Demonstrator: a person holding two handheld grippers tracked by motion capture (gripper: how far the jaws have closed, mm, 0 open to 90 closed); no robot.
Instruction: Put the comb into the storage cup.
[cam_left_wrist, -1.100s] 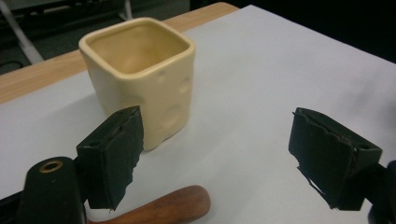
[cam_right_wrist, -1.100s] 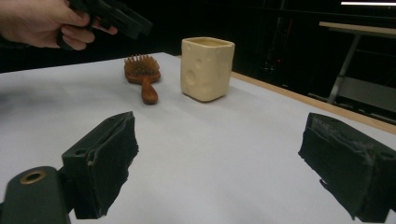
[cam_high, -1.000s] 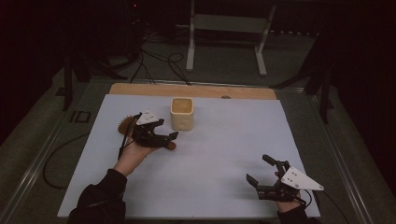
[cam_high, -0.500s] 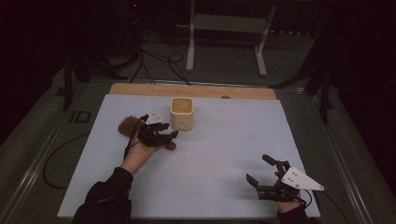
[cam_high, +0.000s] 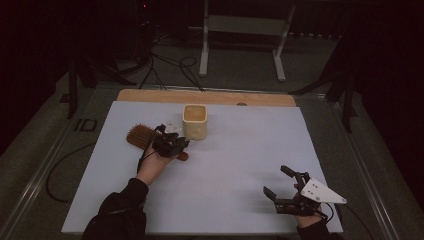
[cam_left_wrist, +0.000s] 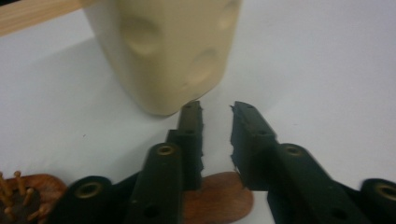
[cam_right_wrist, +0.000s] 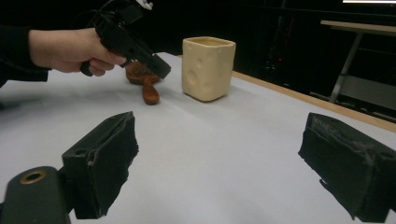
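A wooden hairbrush (cam_high: 139, 136) lies on the white table sheet (cam_high: 240, 150), left of a cream square cup (cam_high: 194, 121) with round dimples. My left gripper (cam_high: 181, 145) hovers low over the brush handle, tips toward the cup. In the left gripper view, its jaws stand a narrow gap apart, the handle end (cam_left_wrist: 219, 198) lies beneath them and the cup (cam_left_wrist: 168, 51) is just ahead. My right gripper (cam_high: 274, 181) rests wide open at the front right, holding nothing. The right gripper view looks across at the cup (cam_right_wrist: 208, 67), brush (cam_right_wrist: 148, 91) and left gripper (cam_right_wrist: 159, 70).
A wooden strip (cam_high: 205, 96) runs along the table's far edge. Beyond it, a metal stand (cam_high: 240, 45) and cables (cam_high: 165, 60) sit on the dark floor. Bare white sheet stretches between the two grippers.
My left gripper has shifted slightly right and tipped down over the brush handle, closer to the cup. The right gripper has stayed still.
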